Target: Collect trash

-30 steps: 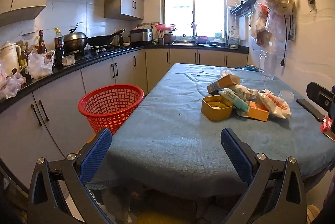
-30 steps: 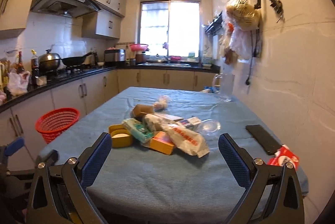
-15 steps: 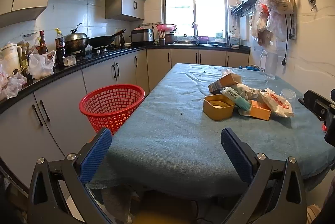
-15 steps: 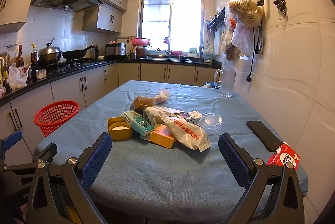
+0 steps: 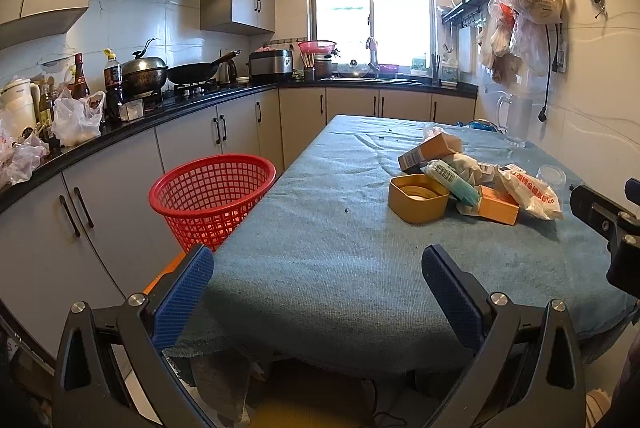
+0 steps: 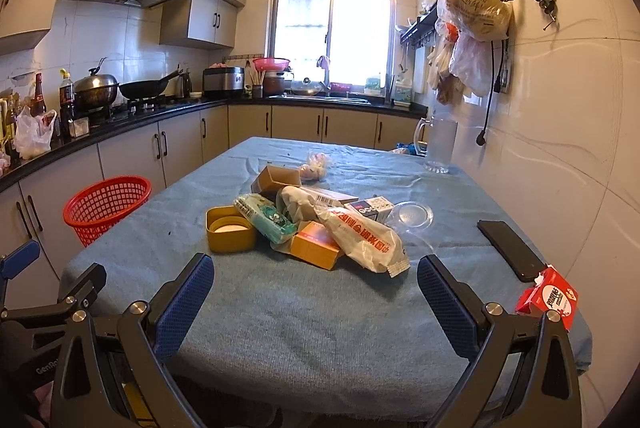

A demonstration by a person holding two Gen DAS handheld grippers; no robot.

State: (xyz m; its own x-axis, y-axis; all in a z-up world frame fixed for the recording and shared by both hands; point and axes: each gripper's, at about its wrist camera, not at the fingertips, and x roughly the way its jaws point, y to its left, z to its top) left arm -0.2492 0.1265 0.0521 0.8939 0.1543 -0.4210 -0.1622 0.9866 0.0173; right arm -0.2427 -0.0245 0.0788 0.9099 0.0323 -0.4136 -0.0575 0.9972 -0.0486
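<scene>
A pile of trash lies mid-table: a yellow tub (image 6: 230, 230), a green wipes pack (image 6: 266, 218), an orange box (image 6: 316, 246), a white printed bag (image 6: 364, 234), a brown carton (image 6: 276, 180) and a clear lid (image 6: 412, 216). The tub (image 5: 418, 198) and bag (image 5: 530, 190) also show in the left wrist view. A red mesh basket (image 5: 212, 196) stands left of the table. My left gripper (image 5: 318, 292) is open and empty at the near table edge. My right gripper (image 6: 316, 298) is open and empty, short of the pile.
The table wears a blue cloth (image 6: 320, 316). A black phone (image 6: 510, 242) and a red carton (image 6: 548, 296) lie at its right edge, a clear jug (image 6: 438, 146) at the far right. A crumpled wrapper (image 6: 316, 164) lies beyond the pile. Counters (image 5: 132, 116) run along the left.
Both grippers have risen and drawn slightly closer to the table; the pile sits lower in the right wrist view. Jaws stay open. Nothing on the table has moved.
</scene>
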